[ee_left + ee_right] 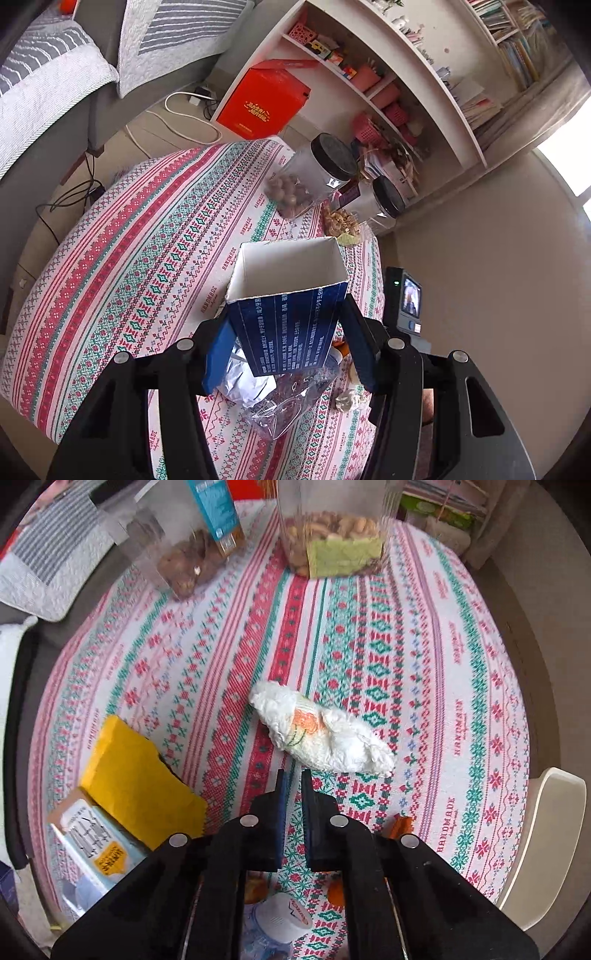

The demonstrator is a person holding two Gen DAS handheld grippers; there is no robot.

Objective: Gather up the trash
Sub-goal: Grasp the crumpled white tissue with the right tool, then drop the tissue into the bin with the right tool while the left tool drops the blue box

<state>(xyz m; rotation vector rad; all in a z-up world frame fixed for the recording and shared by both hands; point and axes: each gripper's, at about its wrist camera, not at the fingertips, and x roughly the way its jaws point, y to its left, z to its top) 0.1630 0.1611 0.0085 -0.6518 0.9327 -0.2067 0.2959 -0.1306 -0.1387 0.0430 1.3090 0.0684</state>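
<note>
Left gripper (288, 343): jaws clamped on blue carton (288, 295), mouth upward, apparently serving as the trash bin, above foil and clear wrappers (273, 398). Right gripper (293, 779): jaws nearly closed, empty, aimed at crumpled tissue (321, 731) lying on patterned tablecloth (443, 664), uncollected.

Patterned tablecloth (369, 635) (woven stripes), crumpled tissue (321, 731), yellow packet (136, 779), two jars (317, 173)
</note>
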